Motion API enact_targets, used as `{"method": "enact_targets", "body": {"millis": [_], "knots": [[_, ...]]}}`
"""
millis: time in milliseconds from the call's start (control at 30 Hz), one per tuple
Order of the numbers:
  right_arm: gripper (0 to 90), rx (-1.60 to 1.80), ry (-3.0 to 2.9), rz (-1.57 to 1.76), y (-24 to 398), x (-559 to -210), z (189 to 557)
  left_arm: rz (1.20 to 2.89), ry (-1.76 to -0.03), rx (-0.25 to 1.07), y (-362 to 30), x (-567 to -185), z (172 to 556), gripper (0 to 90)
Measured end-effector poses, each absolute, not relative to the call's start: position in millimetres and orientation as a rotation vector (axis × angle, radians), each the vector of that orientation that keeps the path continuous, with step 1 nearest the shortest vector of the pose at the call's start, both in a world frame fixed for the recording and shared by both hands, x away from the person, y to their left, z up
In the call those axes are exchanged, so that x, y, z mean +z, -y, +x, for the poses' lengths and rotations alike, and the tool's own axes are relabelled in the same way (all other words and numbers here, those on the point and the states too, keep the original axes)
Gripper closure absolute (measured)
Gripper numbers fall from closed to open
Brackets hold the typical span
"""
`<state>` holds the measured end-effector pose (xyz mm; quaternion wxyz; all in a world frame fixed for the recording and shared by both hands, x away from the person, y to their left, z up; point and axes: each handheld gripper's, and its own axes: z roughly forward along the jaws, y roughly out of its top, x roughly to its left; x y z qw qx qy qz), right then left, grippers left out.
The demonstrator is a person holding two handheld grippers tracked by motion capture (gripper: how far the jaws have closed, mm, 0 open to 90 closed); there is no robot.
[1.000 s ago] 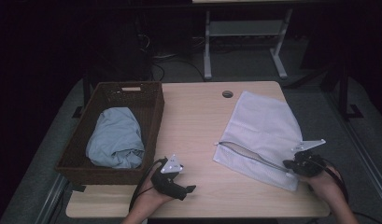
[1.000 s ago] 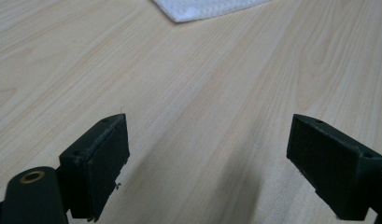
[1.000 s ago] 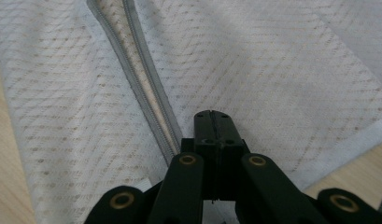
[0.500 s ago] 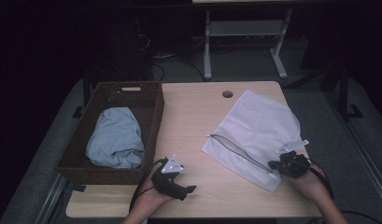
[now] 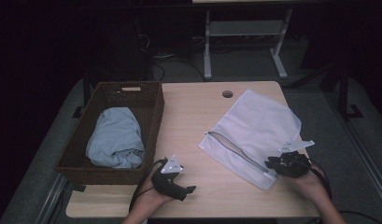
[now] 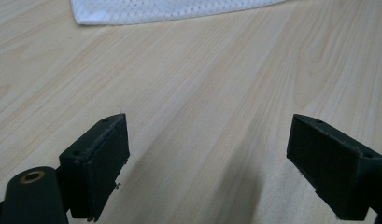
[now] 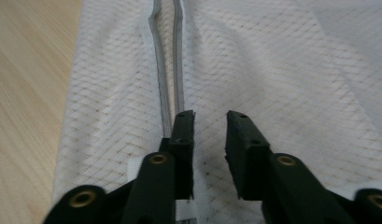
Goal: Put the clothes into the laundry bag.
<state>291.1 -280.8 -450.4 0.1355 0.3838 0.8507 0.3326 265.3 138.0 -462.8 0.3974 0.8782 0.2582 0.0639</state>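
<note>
Resting on the mesh laundry bag [image 5: 258, 128], right gripper [image 7: 209, 123] narrowly parted beside the zipper [image 7: 172, 70], which runs straight ahead of its jaws; left gripper [image 6: 209, 154] wide apart, empty, farther away.

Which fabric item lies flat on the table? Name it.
The white mesh zipper bag, spread flat by the right gripper; the blue cloth sits bundled inside the wicker basket.
</note>
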Motion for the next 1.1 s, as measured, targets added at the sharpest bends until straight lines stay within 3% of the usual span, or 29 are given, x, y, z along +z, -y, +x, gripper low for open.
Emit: {"method": "enact_targets", "body": {"millis": [500,800,1100], "knots": [[32.3,1.059,-2.350,1.187,284.6,-449.7,254.0,2.219,-0.655,0.148,-139.0,-462.3,265.9,12.5],[23.5,1.117,-2.308,1.148,292.4,-453.4,217.0,2.221,-0.653,0.137,-136.5,-460.8,264.6,12.4],[18.8,1.139,-2.278,1.215,299.0,-462.9,210.6,2.218,-0.628,0.147,-135.5,-444.2,261.4,12.3]]}}
